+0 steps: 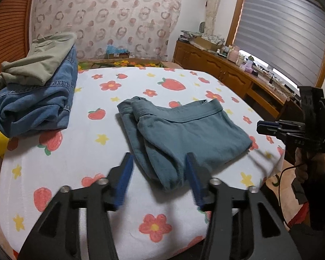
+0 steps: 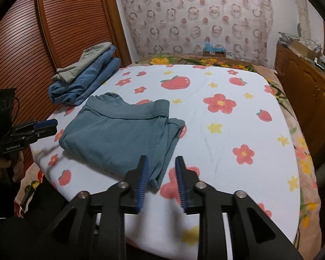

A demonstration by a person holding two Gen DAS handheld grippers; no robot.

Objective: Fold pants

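Note:
Teal pants [image 1: 184,132] lie folded into a compact stack on the strawberry-and-flower bedsheet [image 1: 80,158]; they also show in the right wrist view [image 2: 119,132]. My left gripper [image 1: 160,162] is open and empty, hovering over the near edge of the pants. My right gripper [image 2: 161,162] is open and empty above the pants' near corner. Each gripper also appears from the side in the other view, the right gripper [image 1: 262,127] and the left gripper [image 2: 52,125].
A stack of folded blue jeans [image 1: 34,106] with an olive garment [image 1: 39,62] on top sits at the bed's far left. A wooden dresser [image 1: 227,73] with clutter runs along the right. A slatted wooden door [image 2: 65,28] stands on the left.

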